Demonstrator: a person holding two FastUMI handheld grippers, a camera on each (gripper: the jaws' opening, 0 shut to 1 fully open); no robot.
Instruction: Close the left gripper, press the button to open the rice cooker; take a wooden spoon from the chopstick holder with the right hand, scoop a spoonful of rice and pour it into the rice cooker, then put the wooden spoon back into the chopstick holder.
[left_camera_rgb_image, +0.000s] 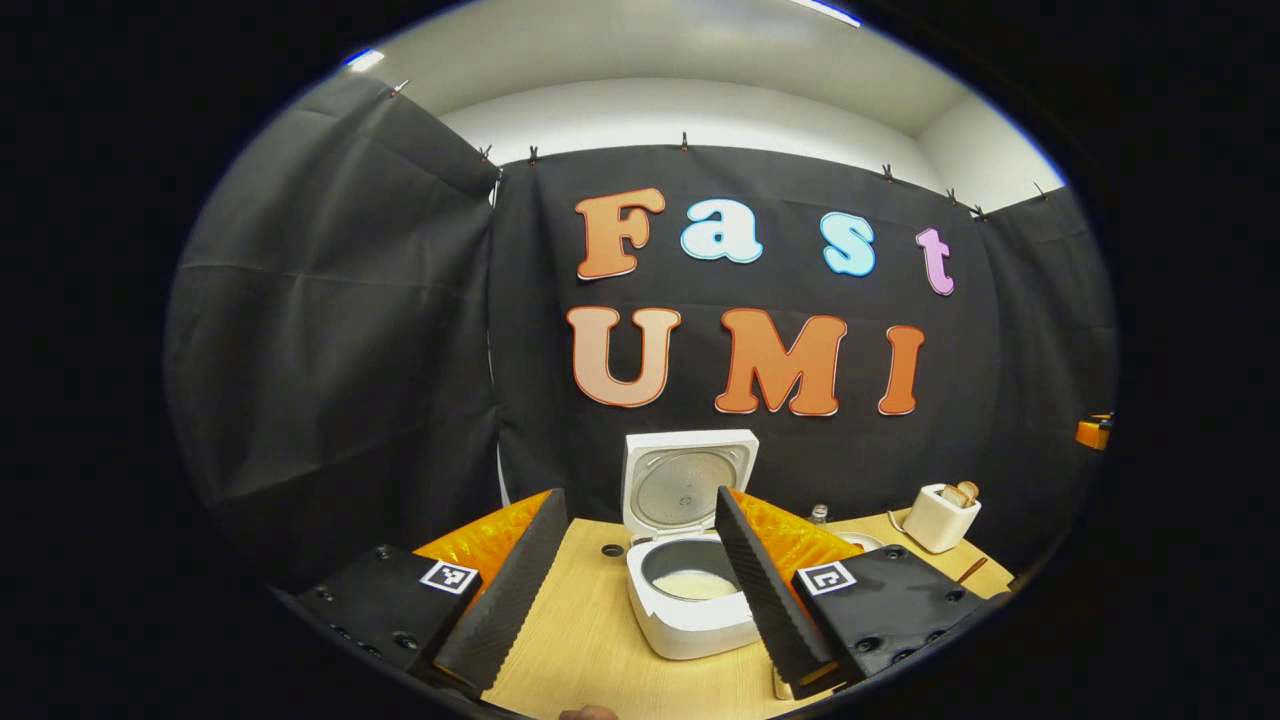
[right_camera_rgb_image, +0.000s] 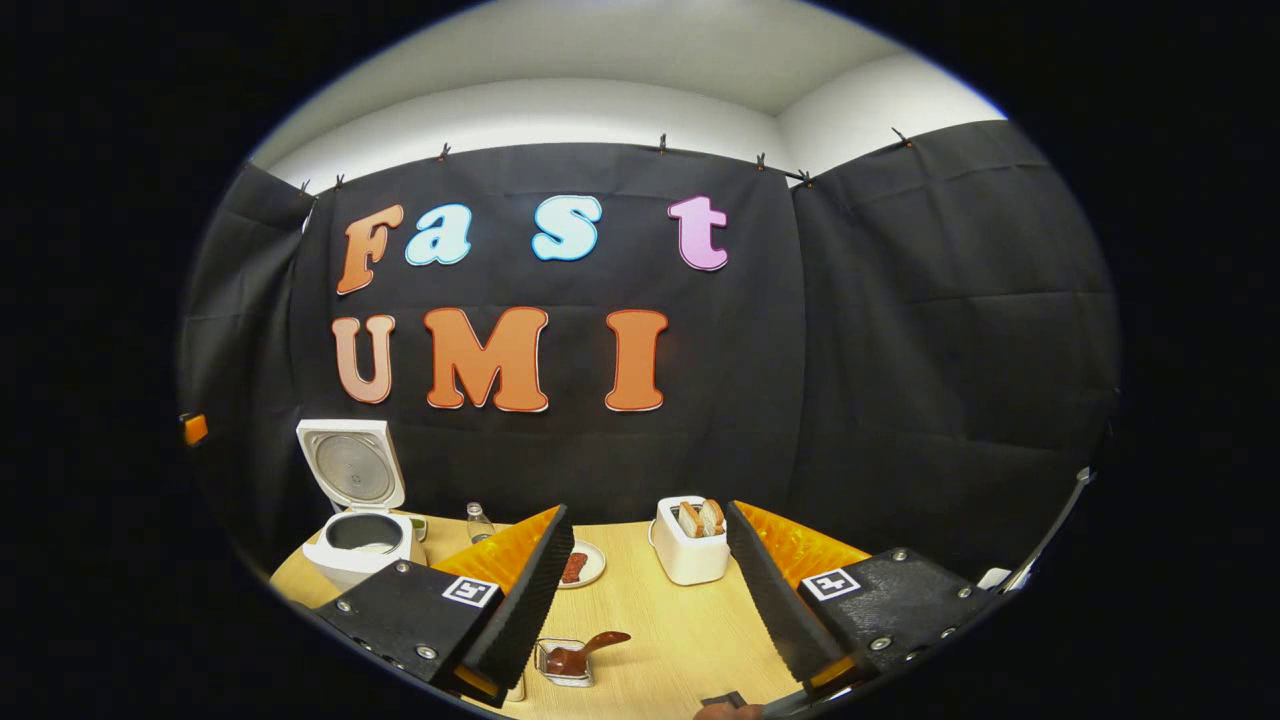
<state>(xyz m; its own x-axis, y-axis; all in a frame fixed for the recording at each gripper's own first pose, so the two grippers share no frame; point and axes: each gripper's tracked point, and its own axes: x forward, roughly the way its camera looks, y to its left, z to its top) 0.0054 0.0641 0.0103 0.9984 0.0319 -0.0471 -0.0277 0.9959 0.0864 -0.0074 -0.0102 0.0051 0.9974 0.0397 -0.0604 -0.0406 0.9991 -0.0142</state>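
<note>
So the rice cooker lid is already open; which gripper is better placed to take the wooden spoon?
Right. The wooden spoon lies in its small clear holder just ahead of the open right gripper, low in the right gripper view. The open left gripper faces the rice cooker instead.

My left gripper's right finger (left_camera_rgb_image: 770, 590) hides part of the rice cooker (left_camera_rgb_image: 690, 610). Beyond my right gripper's left finger (right_camera_rgb_image: 520, 600), a small dish (right_camera_rgb_image: 580, 565) holds something brownish, too small to identify.
</note>
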